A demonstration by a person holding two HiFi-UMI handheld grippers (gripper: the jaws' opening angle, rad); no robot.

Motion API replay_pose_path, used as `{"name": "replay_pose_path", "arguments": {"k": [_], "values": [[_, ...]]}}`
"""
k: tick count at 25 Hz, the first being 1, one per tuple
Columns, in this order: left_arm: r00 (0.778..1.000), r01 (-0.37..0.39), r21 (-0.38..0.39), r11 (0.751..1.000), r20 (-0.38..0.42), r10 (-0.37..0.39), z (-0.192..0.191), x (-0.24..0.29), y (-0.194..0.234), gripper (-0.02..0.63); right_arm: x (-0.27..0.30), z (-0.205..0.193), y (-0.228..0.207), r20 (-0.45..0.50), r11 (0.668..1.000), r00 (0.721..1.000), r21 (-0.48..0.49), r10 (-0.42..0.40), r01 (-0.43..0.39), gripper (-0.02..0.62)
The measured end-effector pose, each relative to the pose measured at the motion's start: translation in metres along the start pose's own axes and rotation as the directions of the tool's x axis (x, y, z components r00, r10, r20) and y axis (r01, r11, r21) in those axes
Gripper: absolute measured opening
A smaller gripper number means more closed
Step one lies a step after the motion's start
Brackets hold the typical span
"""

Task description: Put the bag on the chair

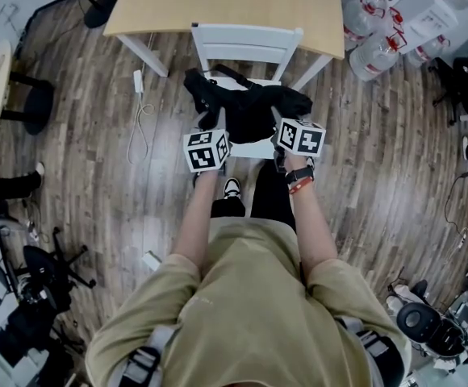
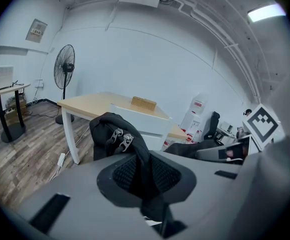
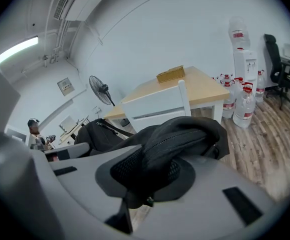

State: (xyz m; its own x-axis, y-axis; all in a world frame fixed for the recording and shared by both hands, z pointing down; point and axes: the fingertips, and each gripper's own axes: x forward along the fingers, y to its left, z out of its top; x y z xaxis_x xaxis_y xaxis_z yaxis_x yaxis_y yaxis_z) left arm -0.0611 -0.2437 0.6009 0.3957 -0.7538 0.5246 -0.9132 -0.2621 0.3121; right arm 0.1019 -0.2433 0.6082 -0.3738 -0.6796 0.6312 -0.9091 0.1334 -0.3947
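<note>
1. My left gripper (image 1: 211,131) (image 2: 145,171): jaws pinching black bag (image 1: 250,107) (image 2: 112,131) (image 3: 185,134) fabric. A lump with two zipper pulls sits just ahead of them.
2. My right gripper (image 1: 279,119) (image 3: 150,171): jaws pinching the bag's zipped edge, with fabric bulging over them.
3. Bag spans both jaws, over the white chair (image 1: 246,43) (image 2: 140,119) (image 3: 157,106) seat. Cannot tell if it touches the seat.
4. Chair backrest is just beyond my jaws, against a light wood bench (image 1: 218,2) (image 2: 95,104) (image 3: 200,86). Small cardboard box (image 2: 144,103) (image 3: 171,74) sits on top of it.
5. Floor (image 1: 97,176) below my jaws is grey-brown wood planks. White cable (image 1: 141,119) lies left of my left jaws.
6. Room has white walls. Standing fan (image 2: 65,66) (image 3: 99,86) is far ahead-left of my left jaws. Water bottles (image 1: 375,51) (image 3: 245,106) stand right of my right jaws by the bench, and a black office chair (image 3: 277,59) is farther right.
</note>
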Motion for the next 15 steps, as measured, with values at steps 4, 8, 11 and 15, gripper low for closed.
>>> {"name": "replay_pose_path", "arguments": {"k": [4, 8, 11, 15], "values": [[0.999, 0.001, -0.001, 1.000, -0.054, -0.001, -0.016, 0.015, 0.006, 0.051, 0.014, -0.012, -0.008, -0.042, 1.000, 0.999, 0.017, -0.005, 0.006, 0.079], [0.995, -0.004, -0.013, 1.000, -0.098, 0.003, -0.030, 0.028, 0.011, 0.051, 0.026, -0.022, -0.016, -0.078, 1.000, 0.997, 0.008, -0.013, 0.014, 0.084], [0.992, -0.015, -0.038, 0.999, -0.124, 0.010, -0.041, 0.036, 0.017, 0.051, 0.037, -0.028, -0.021, -0.103, 1.000, 0.995, -0.002, -0.020, 0.020, 0.083], [0.988, -0.028, -0.055, 0.998, -0.154, 0.019, -0.054, 0.048, 0.025, 0.051, 0.054, -0.039, -0.030, -0.141, 1.000, 0.990, 0.001, -0.017, 0.018, 0.083]]}}
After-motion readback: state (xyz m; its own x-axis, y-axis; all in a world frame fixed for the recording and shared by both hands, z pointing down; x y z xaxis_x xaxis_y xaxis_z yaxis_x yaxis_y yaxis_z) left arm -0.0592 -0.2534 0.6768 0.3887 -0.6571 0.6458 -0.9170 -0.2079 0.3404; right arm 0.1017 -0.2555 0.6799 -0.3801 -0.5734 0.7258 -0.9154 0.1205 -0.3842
